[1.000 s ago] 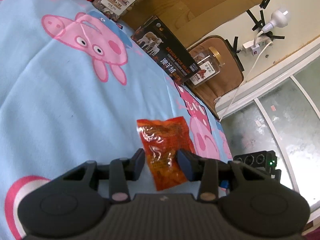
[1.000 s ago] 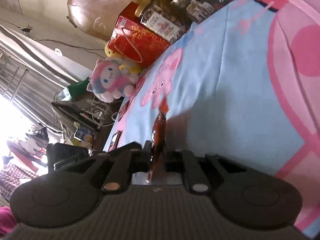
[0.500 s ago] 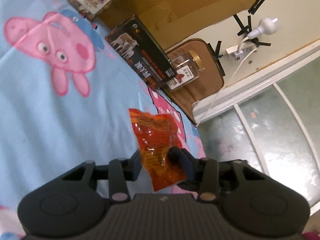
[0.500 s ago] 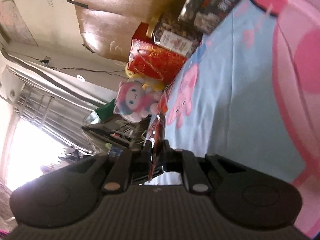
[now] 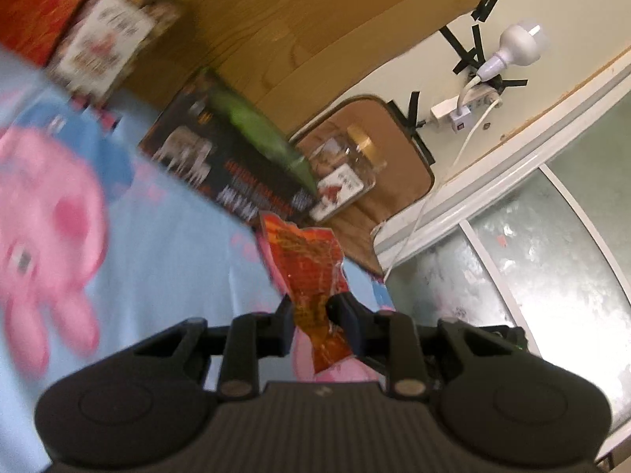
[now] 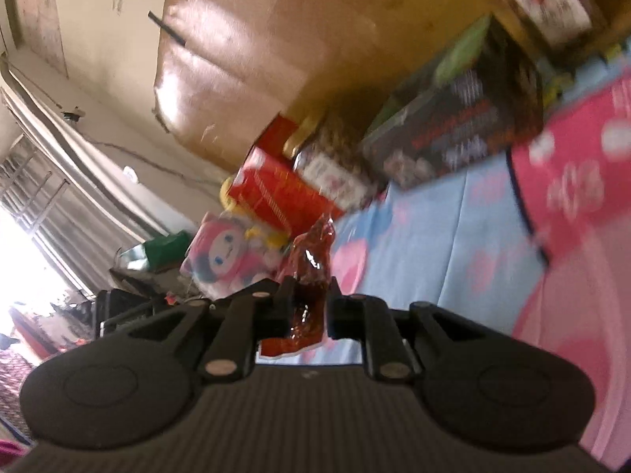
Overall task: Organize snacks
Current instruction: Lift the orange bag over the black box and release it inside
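My left gripper (image 5: 309,309) is clamped on an orange-red snack packet (image 5: 309,272), both fingers pressed against its lower half. The packet stands up out of the grip, lifted clear of the blue cartoon-pig bedsheet (image 5: 165,244), with its bottom corner hanging below the fingers.

My right gripper (image 6: 309,303) pinches a second red, glossy snack packet (image 6: 309,276), seen nearly edge-on, its crumpled top rising above the fingertips and its lower end poking out beneath them. It too is off the bedsheet (image 6: 434,260).

I take the black snack box (image 5: 221,169) as my landmark; it stands at the far edge of the sheet against a wooden headboard (image 5: 299,31). In the left wrist view, the packet's top edge sits just below the box's near corner. A green packet (image 5: 260,134) lies along the box's top. To the box's upper left is a clear nut jar with a gold lid (image 5: 114,39), and beyond that a red gift box (image 5: 43,8). To the box's right stands a smaller clear jar (image 5: 351,173), also gold-lidded, in front of a brown cushion.

In the right wrist view the same black box (image 6: 453,138) is blurred. Left of it are the nut jar (image 6: 331,161) and the red gift box (image 6: 276,193), then a pink plush toy (image 6: 228,252) just behind my held packet.
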